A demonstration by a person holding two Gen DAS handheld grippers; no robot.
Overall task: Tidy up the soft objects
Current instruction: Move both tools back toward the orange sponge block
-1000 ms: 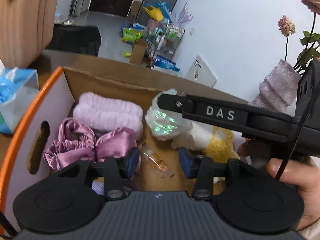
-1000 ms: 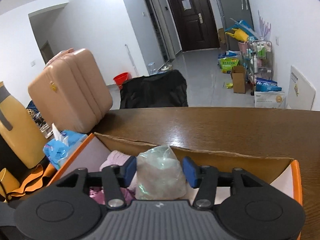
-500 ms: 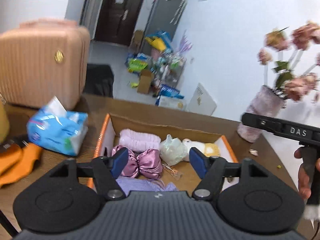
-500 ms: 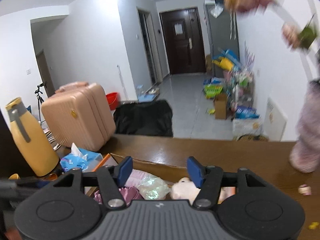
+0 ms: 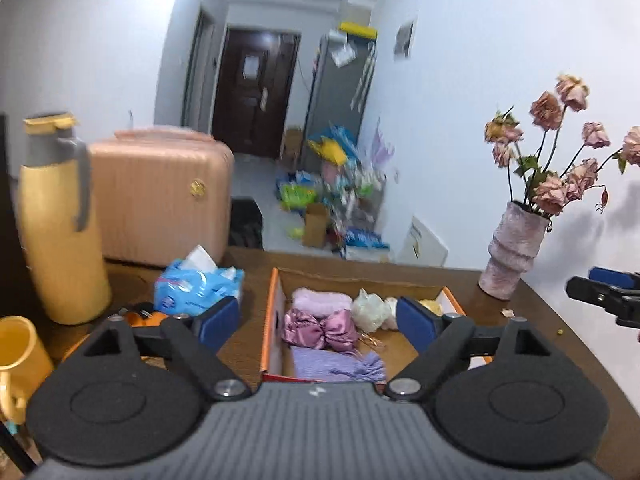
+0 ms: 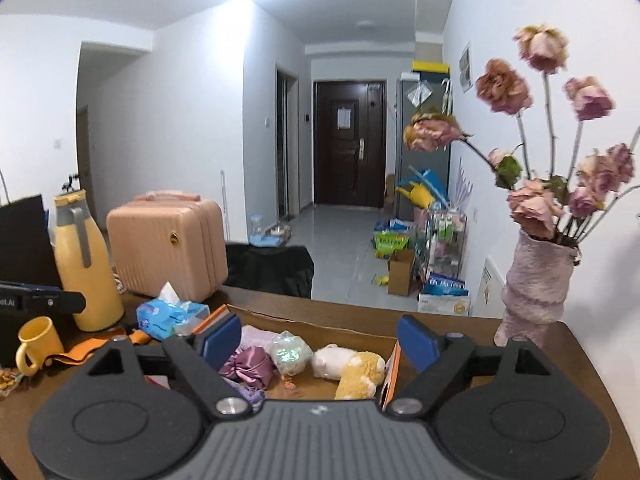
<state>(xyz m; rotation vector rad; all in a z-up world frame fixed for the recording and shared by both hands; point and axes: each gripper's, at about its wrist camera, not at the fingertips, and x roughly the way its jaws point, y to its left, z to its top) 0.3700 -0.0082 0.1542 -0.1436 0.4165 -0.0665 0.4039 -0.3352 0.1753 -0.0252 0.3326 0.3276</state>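
An orange-edged cardboard box (image 5: pixel 271 320) sits on the brown table. Inside lie a pink fluffy roll (image 5: pixel 321 299), a satin purple bow (image 5: pixel 320 330), a lilac knitted cloth (image 5: pixel 336 364), a clear bagged item (image 5: pixel 370 307) and a white-and-yellow plush toy (image 6: pixel 354 366). The box (image 6: pixel 390 364), the bow (image 6: pixel 250 364) and the bagged item (image 6: pixel 290 356) also show in the right wrist view. My left gripper (image 5: pixel 318 326) is open and empty, held back above the box's near side. My right gripper (image 6: pixel 320 340) is open and empty, also back from the box; its tip shows at the right edge of the left wrist view.
A blue tissue pack (image 5: pixel 198 286), a yellow flask (image 5: pixel 60 220), a yellow mug (image 5: pixel 18 344) and a pink suitcase (image 5: pixel 160 200) stand left of the box. A vase of dried roses (image 5: pixel 514 248) stands at the right, near the wall.
Both grippers have pulled back and up from the box and opened wide. The bagged item that sat between the right fingers now lies in the box.
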